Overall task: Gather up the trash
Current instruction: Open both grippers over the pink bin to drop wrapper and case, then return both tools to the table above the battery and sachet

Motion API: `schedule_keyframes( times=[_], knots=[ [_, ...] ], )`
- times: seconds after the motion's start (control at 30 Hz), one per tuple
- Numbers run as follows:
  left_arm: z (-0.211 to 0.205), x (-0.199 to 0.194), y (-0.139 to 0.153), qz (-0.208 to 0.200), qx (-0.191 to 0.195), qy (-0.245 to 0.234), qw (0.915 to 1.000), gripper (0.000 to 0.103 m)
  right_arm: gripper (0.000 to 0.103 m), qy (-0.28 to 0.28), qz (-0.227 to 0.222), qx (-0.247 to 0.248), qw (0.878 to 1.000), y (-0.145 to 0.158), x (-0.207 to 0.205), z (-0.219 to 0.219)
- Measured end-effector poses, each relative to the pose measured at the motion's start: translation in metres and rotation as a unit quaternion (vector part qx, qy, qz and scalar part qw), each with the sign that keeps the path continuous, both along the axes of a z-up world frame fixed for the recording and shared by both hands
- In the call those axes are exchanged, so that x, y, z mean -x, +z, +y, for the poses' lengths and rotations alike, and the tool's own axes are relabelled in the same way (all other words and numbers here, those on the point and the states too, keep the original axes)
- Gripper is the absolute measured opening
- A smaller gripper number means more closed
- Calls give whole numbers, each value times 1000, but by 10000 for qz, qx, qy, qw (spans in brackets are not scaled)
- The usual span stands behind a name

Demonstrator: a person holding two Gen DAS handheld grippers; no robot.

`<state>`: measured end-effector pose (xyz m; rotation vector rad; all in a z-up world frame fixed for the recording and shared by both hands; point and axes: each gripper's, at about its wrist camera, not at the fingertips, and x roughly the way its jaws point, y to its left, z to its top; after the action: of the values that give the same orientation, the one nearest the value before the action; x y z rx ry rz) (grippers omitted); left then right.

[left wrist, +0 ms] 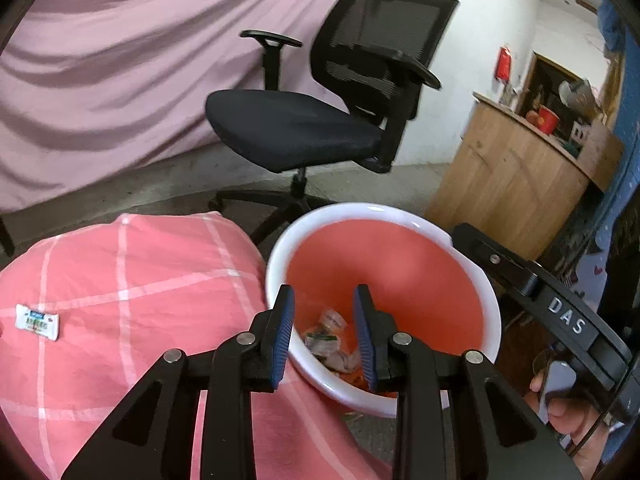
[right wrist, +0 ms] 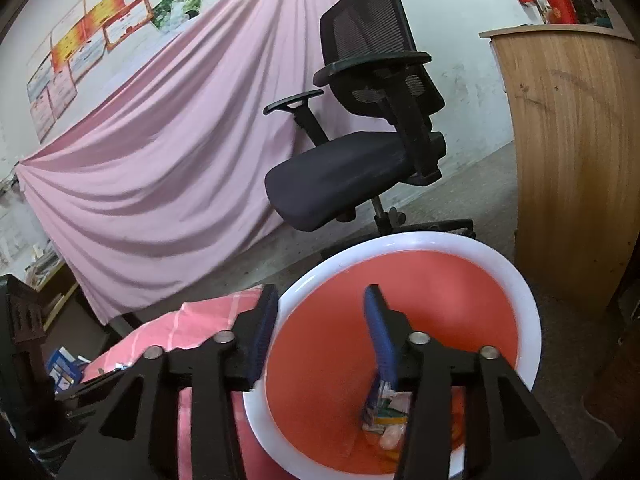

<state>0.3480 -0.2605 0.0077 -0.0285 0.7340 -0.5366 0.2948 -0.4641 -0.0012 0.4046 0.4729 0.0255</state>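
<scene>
Left wrist view: my left tool hangs over the near rim of the bin, fingers spread w/ nothing between them. Bin is the landmark: white rim, red inside, standing on the floor right against the pink checked bedding. At its bottom lies a heap of wrappers — crumpled clear plastic, some green print, orange bits. Can't tell exact count.

One wrapper not yet collected: small white sachet w/ green print, flat on the bedding, well to the left of the bin. Long axis runs roughly left-right in this view, slightly tilted. So from the bin it lies on the bedding side, i.e. on my left tool's side; left hand is the nearer one, I judge. Next move prob. = swing left away from the bin, come down across the sachet's short side.

Right tool also over the bin, fingers apart; a blue-green wrapper sits just below the right finger, touching or free — can't tell. Office chair stands beyond the bin.
</scene>
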Motion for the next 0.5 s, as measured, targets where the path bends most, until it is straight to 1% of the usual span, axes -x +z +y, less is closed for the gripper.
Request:
schedule_keyframes(
  times=[0.07, 0.1, 0.13, 0.2, 0.23, 0.3, 0.33, 0.37, 0.4, 0.43, 0.47, 0.5],
  knots=[
    [9, 1, 3, -39, 78, 146, 9999, 26, 50, 2, -50, 18, 10000, 2, 1, 1],
    [13, 2, 5, -69, 94, 216, 9997, 28, 50, 4, -79, 49, 10000, 3, 1, 2],
    [17, 3, 7, -109, 112, 275, 9995, 31, 53, 7, -101, 70, 9999, 3, 1, 3],
    [25, 7, 12, -221, 150, 400, 9988, 37, 54, 23, -168, 127, 9998, 6, 2, 6],
    [29, 8, 15, -282, 160, 464, 9984, 39, 57, 26, -201, 142, 9997, 7, 3, 8],
    [35, 10, 20, -373, 160, 557, 9976, 42, 68, 11, -287, 196, 9994, 10, 4, 11],
    [38, 12, 23, -418, 158, 609, 9971, 44, 75, 6, -341, 208, 9992, 12, 5, 13],
    [43, 13, 26, -476, 168, 676, 9964, 47, 76, 21, -400, 207, 9990, 13, 6, 15],
    [47, 15, 29, -522, 187, 737, 9957, 53, 76, 34, -455, 215, 9987, 16, 6, 18],
    [51, 16, 30, -561, 200, 792, 9951, 57, 78, 39, -495, 230, 9985, 17, 7, 20],
    [57, 18, 34, -628, 246, 880, 9938, 59, 83, 47, -571, 260, 9980, 19, 8, 23],
    [63, 20, 36, -674, 280, 945, 9929, 62, 86, 47, -651, 293, 9974, 22, 9, 26]
  ],
)
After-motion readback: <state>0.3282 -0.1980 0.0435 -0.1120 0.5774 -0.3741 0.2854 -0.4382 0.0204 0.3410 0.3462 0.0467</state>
